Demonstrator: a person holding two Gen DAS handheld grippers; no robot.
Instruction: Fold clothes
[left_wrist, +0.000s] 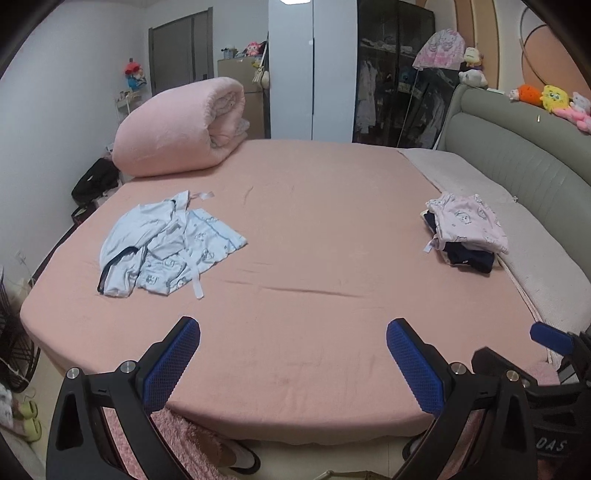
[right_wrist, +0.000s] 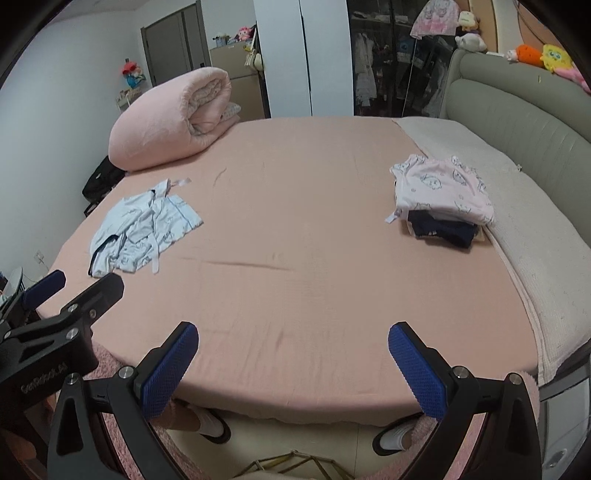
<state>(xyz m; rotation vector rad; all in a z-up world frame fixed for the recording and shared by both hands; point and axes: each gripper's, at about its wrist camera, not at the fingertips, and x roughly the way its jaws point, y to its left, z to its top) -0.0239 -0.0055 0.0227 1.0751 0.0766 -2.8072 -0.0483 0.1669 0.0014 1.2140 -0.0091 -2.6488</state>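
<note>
A crumpled light-blue garment (left_wrist: 166, 243) (right_wrist: 142, 229) with white ties lies unfolded on the left of the pink bed (left_wrist: 314, 229) (right_wrist: 303, 236). At the right, near the headboard, a stack of folded clothes (left_wrist: 467, 230) (right_wrist: 443, 199) has a pink printed piece on top and dark ones beneath. My left gripper (left_wrist: 293, 332) hovers open over the bed's near edge, holding nothing. My right gripper (right_wrist: 293, 336) is open too, and empty, beside it. The left gripper's side shows at the left edge of the right wrist view.
A rolled pink quilt (left_wrist: 177, 129) (right_wrist: 166, 114) sits at the bed's far left corner. A grey padded headboard (left_wrist: 524, 155) with plush toys runs along the right. A wardrobe (left_wrist: 391, 70) stands behind. The person's slippered feet (right_wrist: 210, 424) stand on the floor at the bed's edge.
</note>
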